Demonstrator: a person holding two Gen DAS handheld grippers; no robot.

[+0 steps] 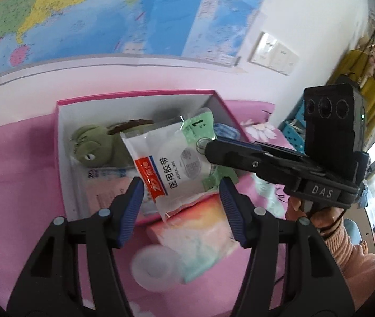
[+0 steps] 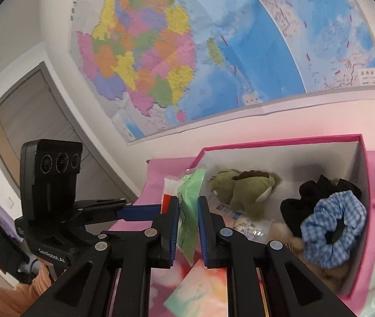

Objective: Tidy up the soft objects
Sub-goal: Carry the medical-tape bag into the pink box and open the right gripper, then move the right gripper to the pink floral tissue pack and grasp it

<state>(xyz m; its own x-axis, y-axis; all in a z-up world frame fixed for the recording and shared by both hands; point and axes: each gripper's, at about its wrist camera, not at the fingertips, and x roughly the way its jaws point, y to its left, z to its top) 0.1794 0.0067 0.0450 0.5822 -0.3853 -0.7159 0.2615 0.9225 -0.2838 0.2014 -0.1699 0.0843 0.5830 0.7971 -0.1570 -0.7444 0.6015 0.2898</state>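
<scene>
The right gripper (image 2: 188, 227) clamps the medical tape packet (image 1: 177, 163) over the pink box (image 1: 60, 142); the left gripper (image 1: 182, 208) hangs apart near it.

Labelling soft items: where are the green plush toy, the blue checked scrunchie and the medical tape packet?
green plush toy (image 1: 92, 149), left wrist view, its head.
blue checked scrunchie (image 2: 330, 219), right wrist view, upper fabric ring.
medical tape packet (image 1: 171, 169), left wrist view, printed front.

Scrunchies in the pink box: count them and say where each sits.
2. The blue checked scrunchie lies at the box's right end, nearer the camera; the black scrunchie sits just behind it, touching. More could be hidden beneath.
</scene>
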